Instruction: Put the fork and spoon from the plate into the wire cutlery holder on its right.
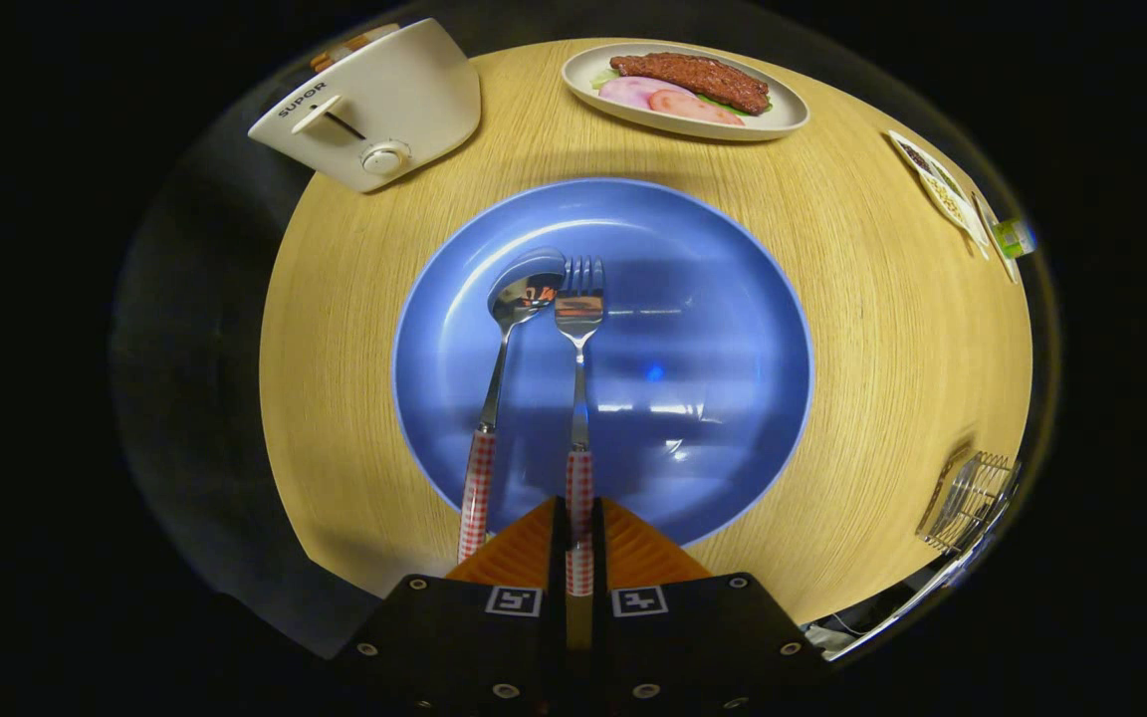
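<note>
Blue, round and shallow, one plate (713, 329) sits mid-table (872, 329) holding one fork (579, 329) and one spoon (514, 309), side by side, heads away from the gripper (578, 518). The two fingers are clamped on the fork's checked handle; the spoon's handle lies just left of them. One wire holder (972, 493) stands well off to the plate's right. Beyond the plate: one toaster (374, 100) and one dish (783, 118) of food.

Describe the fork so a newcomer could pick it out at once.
Find the big blue plate in the middle of the round wooden table. Two checked-handled utensils lie on it side by side; the fork has tines, unlike the spoon, and its handle is clamped by the gripper.
</note>
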{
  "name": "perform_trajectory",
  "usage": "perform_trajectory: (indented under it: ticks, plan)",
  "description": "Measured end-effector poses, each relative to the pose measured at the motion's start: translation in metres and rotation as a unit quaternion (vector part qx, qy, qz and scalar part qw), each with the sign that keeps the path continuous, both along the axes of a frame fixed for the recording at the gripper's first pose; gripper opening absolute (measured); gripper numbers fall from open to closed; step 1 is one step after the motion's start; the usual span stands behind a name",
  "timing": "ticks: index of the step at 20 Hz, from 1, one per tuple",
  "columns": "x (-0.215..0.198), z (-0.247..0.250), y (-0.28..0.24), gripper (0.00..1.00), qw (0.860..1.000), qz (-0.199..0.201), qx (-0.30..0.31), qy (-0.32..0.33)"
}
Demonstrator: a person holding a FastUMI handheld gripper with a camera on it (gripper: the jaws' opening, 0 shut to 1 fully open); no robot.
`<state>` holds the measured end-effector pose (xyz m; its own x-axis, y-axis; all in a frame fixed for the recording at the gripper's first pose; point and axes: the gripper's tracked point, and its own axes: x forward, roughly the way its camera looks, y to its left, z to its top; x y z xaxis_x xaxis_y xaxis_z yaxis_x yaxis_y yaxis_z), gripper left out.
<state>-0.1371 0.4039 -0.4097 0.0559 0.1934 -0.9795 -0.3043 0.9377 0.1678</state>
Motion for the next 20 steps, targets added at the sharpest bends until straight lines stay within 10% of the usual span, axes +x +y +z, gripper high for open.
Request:
perform_trajectory:
  ticks: [12,20]
  plan:
    - [0.010,0.021,-0.009,0.06,0.999,0.017,0.048,-0.019]
    - [0.008,0.072,-0.111,0.06,0.998,-0.002,0.034,-0.046]
